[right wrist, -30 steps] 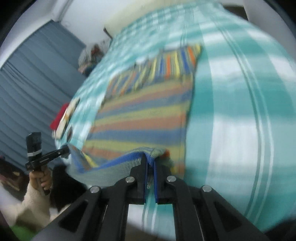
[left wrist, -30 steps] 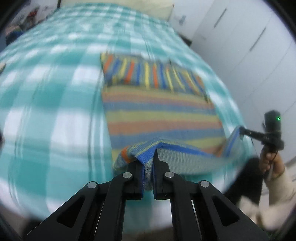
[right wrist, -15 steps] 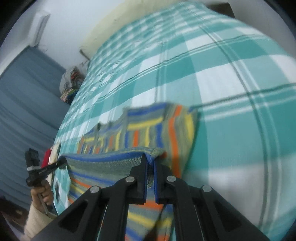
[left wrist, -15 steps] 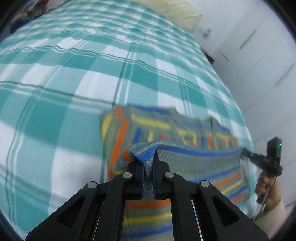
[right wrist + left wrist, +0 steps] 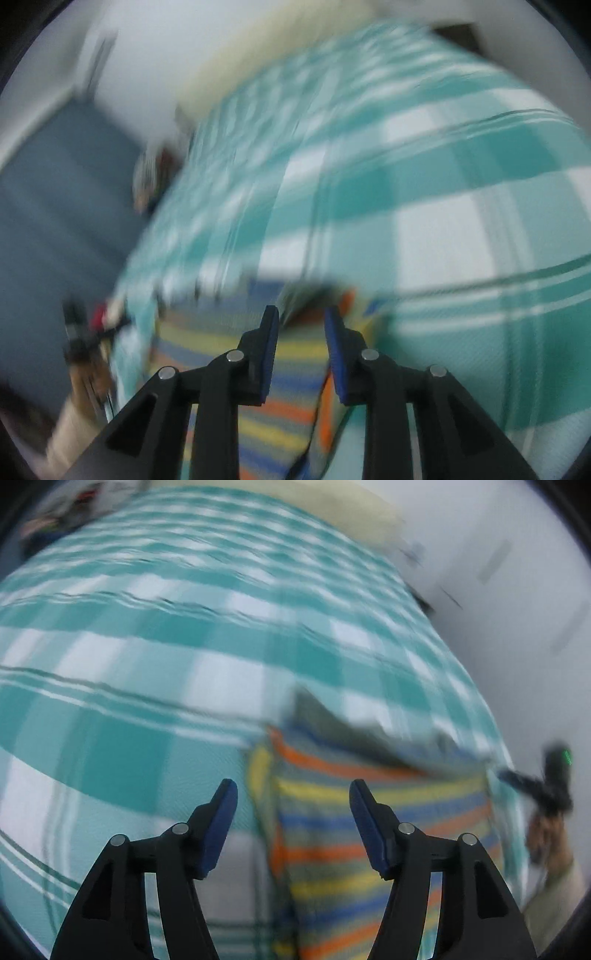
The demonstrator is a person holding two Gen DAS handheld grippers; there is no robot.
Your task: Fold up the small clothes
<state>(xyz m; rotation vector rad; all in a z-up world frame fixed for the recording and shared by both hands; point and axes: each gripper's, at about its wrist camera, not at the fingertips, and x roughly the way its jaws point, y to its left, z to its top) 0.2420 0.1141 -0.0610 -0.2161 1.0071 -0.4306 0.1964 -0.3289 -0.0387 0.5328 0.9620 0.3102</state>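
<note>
folded sweater lies on bed cover, lower right in left wrist view, lower centre in right wrist view. pillow behind, top of frame.

Illumination is soft, even and cool; no light source, glare or hard shadow is visible. Both fisheye views bend straight lines and vignette to black at the corners. Motion blur smears the bed checks, the striped cloth and the far wall. Only the tool arms near the lens are sharp in each view.
</note>
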